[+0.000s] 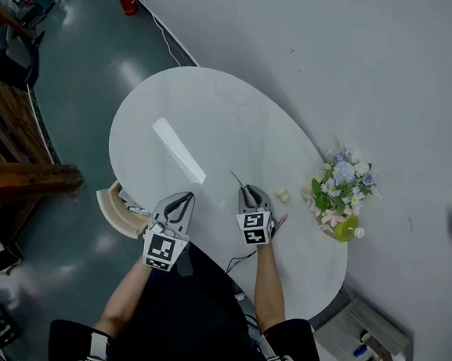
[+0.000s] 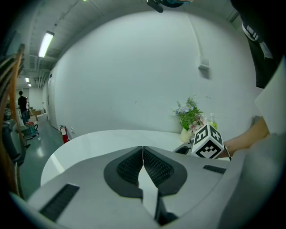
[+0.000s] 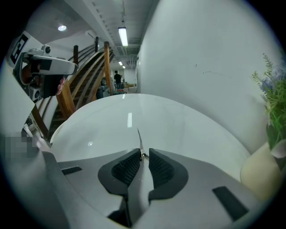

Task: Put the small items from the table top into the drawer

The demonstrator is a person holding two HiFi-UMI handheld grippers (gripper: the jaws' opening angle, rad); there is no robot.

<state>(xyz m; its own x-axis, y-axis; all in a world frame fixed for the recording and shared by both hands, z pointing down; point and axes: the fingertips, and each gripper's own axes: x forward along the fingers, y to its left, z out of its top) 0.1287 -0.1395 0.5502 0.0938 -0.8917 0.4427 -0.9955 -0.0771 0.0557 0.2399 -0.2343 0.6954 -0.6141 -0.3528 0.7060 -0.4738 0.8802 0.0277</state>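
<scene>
The left claw (image 2: 143, 150) is clenched with nothing between its ribbed pads and hangs over the near edge of the glossy white oval table (image 1: 216, 112). Just outboard of it and lower down, the pale wooden drawer (image 1: 112, 209) stands pulled out from under the table edge.

The right claw (image 3: 144, 154) is pinched down to a narrow slit on the near end of a thin dark metal pin (image 3: 139, 138). The rest of the pin runs straight ahead of the tips, across the bare table top.

The step in hand appears to be picking up this pin. It is slender and caught only at the very tips, so it could swivel or slip. The grip is best kept firm and the lift slow and straight. The carry to the drawer past the left claw should be level, and the pads should open only once the pin is over the drawer's inside.

A small beige lump (image 1: 282, 195) lies just ahead and to the right of the right claw. A slim pinkish item (image 1: 281, 220) lies tight against its right flank, partly hidden. Further right stands a bunch of lilac and white flowers in a yellow-green vase (image 1: 343, 186).

The count comes to two claws, one open drawer, one pin, one beige lump, one pinkish item and one vase of flowers. By this reading three small items are not yet in the drawer.
</scene>
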